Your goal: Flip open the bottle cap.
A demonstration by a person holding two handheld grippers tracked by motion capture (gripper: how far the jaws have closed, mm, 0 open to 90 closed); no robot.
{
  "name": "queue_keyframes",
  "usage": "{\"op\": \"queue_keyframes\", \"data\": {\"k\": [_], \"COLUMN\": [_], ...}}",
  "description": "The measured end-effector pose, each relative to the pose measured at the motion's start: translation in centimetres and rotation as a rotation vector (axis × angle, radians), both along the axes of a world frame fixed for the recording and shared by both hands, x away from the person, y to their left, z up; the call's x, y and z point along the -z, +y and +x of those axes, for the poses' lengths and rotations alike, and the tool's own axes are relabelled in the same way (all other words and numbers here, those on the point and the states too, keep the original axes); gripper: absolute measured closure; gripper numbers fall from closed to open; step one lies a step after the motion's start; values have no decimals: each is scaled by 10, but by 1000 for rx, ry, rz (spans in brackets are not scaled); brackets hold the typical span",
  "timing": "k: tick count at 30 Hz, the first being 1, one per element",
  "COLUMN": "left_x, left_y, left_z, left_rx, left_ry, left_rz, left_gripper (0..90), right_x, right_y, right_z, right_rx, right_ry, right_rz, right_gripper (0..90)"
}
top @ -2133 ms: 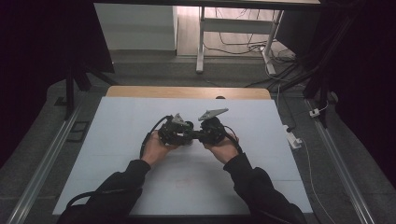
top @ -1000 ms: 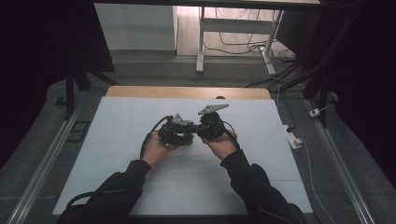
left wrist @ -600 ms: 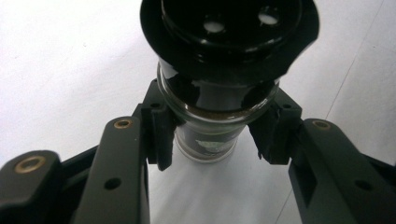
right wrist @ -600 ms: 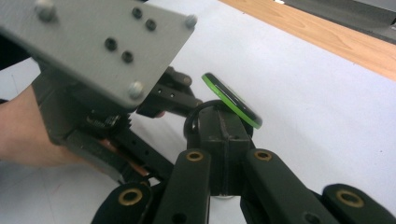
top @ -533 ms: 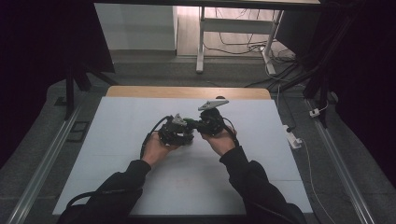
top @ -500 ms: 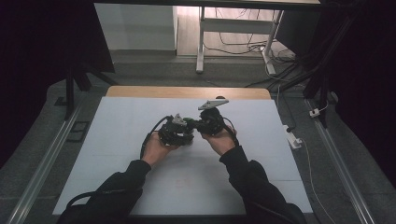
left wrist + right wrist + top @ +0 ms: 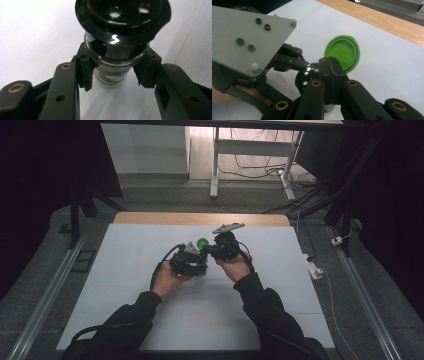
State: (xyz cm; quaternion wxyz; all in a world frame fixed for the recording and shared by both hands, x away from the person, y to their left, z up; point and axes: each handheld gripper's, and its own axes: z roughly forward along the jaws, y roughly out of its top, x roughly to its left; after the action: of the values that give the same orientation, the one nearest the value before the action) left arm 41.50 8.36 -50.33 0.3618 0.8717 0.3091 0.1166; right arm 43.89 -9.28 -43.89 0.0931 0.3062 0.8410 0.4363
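A small glass jar (image 7: 111, 78) with a glossy black shaker cap (image 7: 122, 17) stands between the pads of my left gripper (image 7: 113, 73), which is shut on its neck. In the right gripper view the jar's green flip lid (image 7: 343, 52) stands open above the black cap (image 7: 308, 75). My right gripper (image 7: 330, 65) is shut, and its fingertips rest against the lid's near edge. From above, both grippers meet at the middle of the mat: left gripper (image 7: 190, 262), right gripper (image 7: 212, 251), green lid (image 7: 202, 242) between them.
A white mat (image 7: 125, 290) covers the table, with a bare wooden strip (image 7: 200, 218) along the far edge. A white power strip (image 7: 314, 270) and cables lie on the floor to the right. The left gripper's grey plate (image 7: 247, 37) is close to my right gripper.
The green lid has swung open and now shows between the grippers. My right gripper has shifted slightly up and away from the person. The left hand has stayed put.
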Motion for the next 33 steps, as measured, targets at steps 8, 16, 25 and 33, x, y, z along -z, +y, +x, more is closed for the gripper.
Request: {"op": "queue_keyframes", "data": {"k": [8, 16, 25, 33], "left_x": [0, -3, -14, -20], "left_y": [0, 0, 10, 23], "left_z": [1, 1, -5, -9], "left_rx": [4, 9, 10, -4], "left_ry": [2, 4, 11, 48], "left_rz": [-1, 1, -15, -63], "left_gripper": [531, 444, 322, 217], "right_x": [0, -5, -9, -11], "right_y": [-1, -4, -7, -12], "right_z": [-1, -7, -15, -22], "right_rx": [-7, -18, -27, -24], "right_ry": [5, -2, -8, -8], "right_rz": [9, 22, 9, 7], "right_gripper": [895, 841, 748, 630]}}
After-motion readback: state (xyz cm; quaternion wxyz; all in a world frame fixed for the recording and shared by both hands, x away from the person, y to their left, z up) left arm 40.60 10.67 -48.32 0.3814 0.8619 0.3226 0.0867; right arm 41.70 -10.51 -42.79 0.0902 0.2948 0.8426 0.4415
